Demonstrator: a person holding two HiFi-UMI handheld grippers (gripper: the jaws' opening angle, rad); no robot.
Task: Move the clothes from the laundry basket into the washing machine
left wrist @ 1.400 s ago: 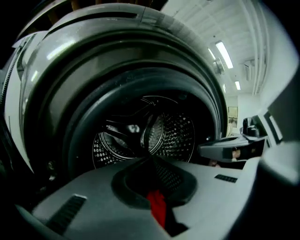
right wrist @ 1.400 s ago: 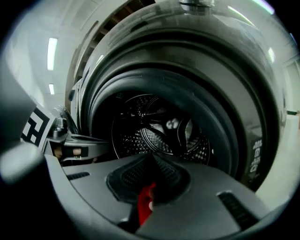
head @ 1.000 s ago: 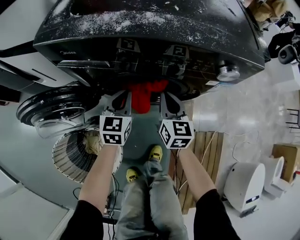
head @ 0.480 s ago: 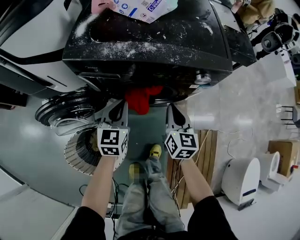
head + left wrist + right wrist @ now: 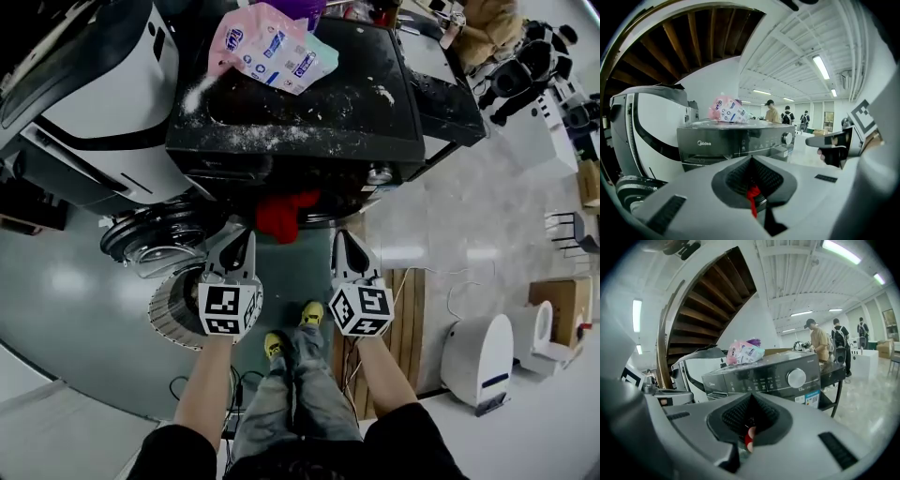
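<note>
A red garment (image 5: 281,214) hangs out of the drum opening of the black washing machine (image 5: 300,103), below its front panel (image 5: 731,143). My left gripper (image 5: 246,234) is shut just left of the garment and apart from it. My right gripper (image 5: 340,234) is shut to its right, also apart. Nothing is between either pair of jaws. In the left gripper view a sliver of the red garment (image 5: 752,199) shows beyond the closed tips, and likewise in the right gripper view (image 5: 749,439). The white slatted laundry basket (image 5: 173,309) stands on the floor under my left arm.
The round washer door (image 5: 150,244) stands open at the left. A pink detergent bag (image 5: 272,47) lies on the washer top. A white appliance (image 5: 94,103) is beside it, a wooden pallet (image 5: 412,300) and a white unit (image 5: 478,361) at right. People (image 5: 818,341) stand far behind.
Both grippers have drawn back from the drum opening and risen, still shut. The red garment stays hanging from the opening. More of the washer top has come into view.
</note>
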